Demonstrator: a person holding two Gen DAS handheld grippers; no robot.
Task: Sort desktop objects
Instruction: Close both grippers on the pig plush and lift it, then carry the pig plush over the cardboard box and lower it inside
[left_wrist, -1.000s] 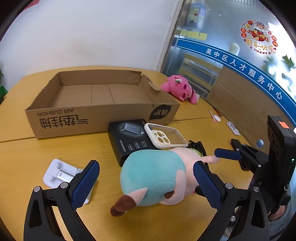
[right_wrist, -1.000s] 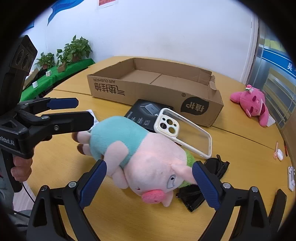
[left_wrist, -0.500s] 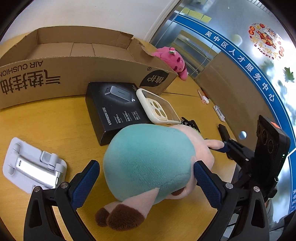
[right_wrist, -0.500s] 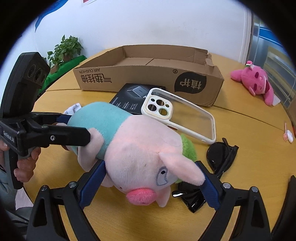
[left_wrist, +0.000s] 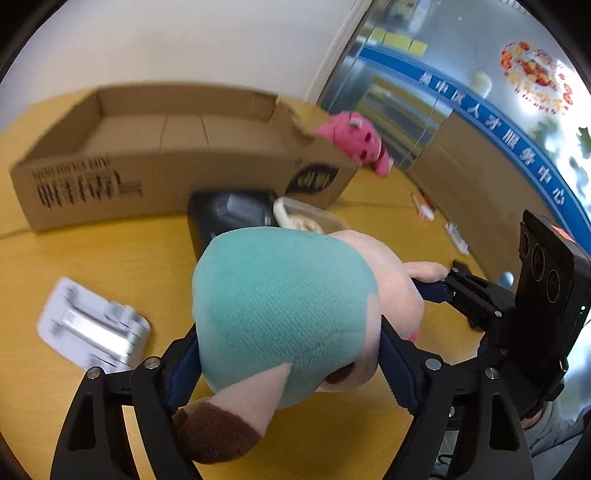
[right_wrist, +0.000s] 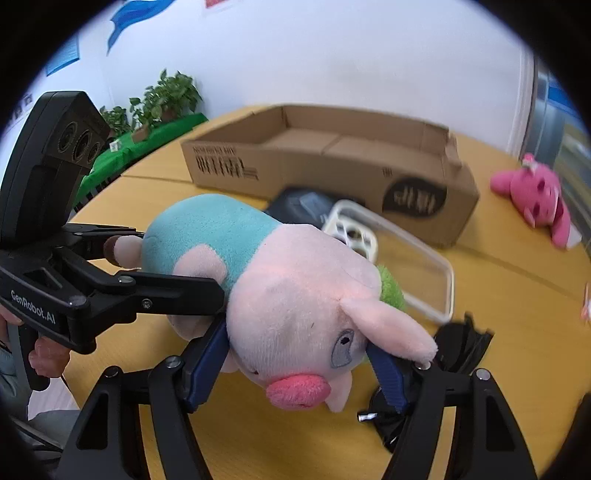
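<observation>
plush pink pig toy (right_wrist: 295, 295) in a teal shirt lies on the yellow surface (left_wrist: 110, 258), pinched by both the left tongs (left_wrist: 288, 365) and right tongs (right_wrist: 295, 373). at 12 o'clock: phone case (right_wrist: 406, 266), black box (left_wrist: 229, 214), cardboard box (left_wrist: 166, 147). both tongs have just closed in from spread.

Two close wrist cameras are looking steeply down along their fingers at the yellow worktop (left_wrist: 110, 251) from opposite ends of a plush pig (left_wrist: 284, 314); both are sharing the cardboard box (right_wrist: 332, 173) behind.
</observation>
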